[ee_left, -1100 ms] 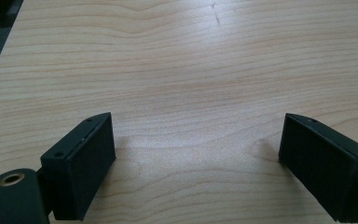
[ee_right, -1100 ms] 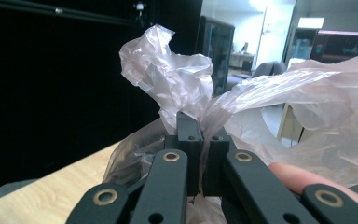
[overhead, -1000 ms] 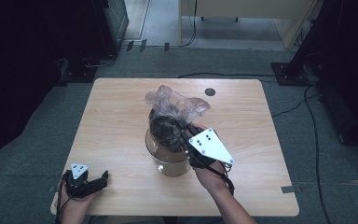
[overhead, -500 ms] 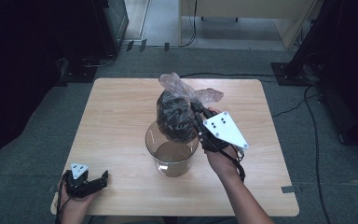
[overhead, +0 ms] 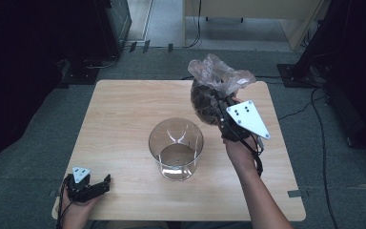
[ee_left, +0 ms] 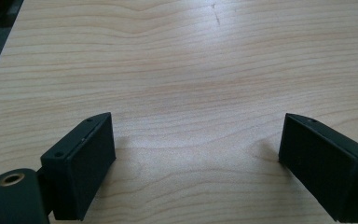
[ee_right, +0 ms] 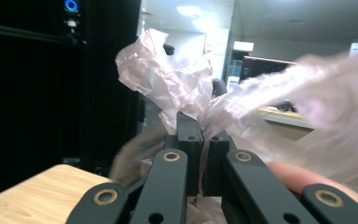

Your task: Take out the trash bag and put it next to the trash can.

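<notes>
Crinkled plastic bag pinched in right claw; left claw gapes on wood table.

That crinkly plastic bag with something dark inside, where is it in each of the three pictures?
High view: the plastic bag hangs above the table's far right part, pinched by the right gripper.
Left gripper view: not in it; open jaws over bare wood.
Right gripper view: its pink crumpled top rises just beyond the shut jaws.
Shared landmark: the wooden table, seen at lower left of the right gripper view.
</notes>
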`<move>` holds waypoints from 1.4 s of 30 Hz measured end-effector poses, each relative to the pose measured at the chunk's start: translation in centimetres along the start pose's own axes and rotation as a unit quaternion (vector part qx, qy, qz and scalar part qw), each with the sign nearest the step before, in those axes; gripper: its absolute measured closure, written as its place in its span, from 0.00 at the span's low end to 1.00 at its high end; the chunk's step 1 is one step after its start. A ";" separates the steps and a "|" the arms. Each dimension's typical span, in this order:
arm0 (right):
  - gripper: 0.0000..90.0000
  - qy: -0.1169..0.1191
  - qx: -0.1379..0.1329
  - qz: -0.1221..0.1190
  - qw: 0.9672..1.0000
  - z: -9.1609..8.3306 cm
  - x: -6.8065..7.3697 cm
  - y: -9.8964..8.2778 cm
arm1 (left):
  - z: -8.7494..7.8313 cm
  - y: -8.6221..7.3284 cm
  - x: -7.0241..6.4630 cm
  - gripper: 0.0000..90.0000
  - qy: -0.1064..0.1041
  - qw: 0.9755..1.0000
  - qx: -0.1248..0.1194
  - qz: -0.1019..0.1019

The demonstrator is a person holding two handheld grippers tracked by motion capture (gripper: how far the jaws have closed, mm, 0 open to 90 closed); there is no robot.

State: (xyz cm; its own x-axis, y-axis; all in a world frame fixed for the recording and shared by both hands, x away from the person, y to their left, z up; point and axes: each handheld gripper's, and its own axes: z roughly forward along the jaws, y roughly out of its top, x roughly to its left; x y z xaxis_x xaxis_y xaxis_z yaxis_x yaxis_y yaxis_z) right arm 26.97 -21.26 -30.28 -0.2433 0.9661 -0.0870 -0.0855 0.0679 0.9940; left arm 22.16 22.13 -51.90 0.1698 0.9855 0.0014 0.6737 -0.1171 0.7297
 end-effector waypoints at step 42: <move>0.61 0.128 0.147 0.105 0.975 5.5 -1.7 -12.9 | 0.0 0.0 0.0 0.12 0.001 1.000 -0.001 -0.001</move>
State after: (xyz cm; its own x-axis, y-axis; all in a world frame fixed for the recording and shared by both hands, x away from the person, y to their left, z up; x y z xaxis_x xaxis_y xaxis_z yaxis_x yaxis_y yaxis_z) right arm 33.83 -22.40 -42.63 -0.4625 0.8747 0.1447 0.2634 -0.0203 0.9645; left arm 22.21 22.14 -51.91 0.1672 0.9859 0.0015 0.6727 -0.1152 0.7309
